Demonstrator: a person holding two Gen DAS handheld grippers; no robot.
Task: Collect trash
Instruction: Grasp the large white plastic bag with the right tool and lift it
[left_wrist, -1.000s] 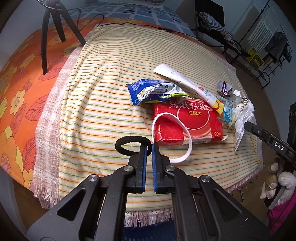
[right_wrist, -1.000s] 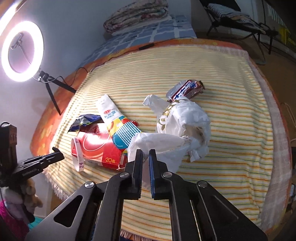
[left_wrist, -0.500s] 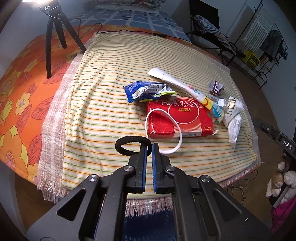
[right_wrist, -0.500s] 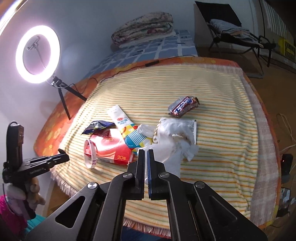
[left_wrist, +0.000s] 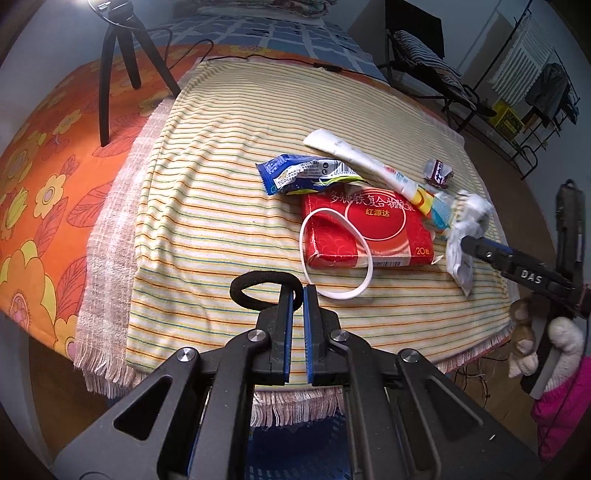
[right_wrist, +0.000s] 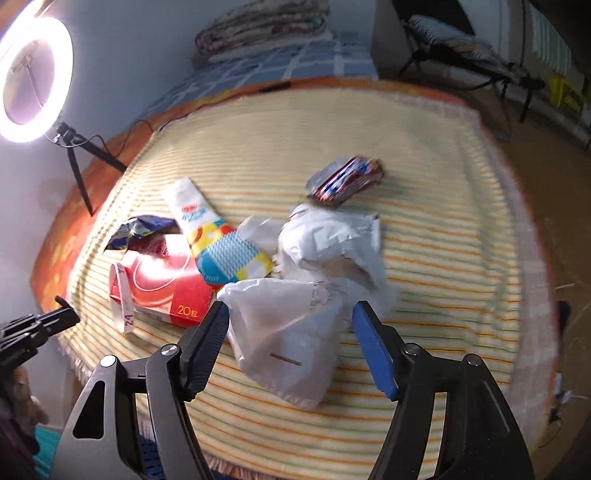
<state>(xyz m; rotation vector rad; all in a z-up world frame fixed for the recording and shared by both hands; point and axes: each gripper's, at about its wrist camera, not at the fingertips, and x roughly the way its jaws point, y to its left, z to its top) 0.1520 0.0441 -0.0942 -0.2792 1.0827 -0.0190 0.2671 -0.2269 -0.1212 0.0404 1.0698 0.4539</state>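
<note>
My right gripper, fingers spread wide, straddles the white plastic bag at lower centre, its length running toward the camera. My left gripper, farther off, pinches a black hair tie.

The left wrist view looks from the bed's near edge toward 12 o'clock. The right wrist view, somewhat blurred, seems closer, low over the crumpled white bag. Both share the red box and the litter around it.
</note>
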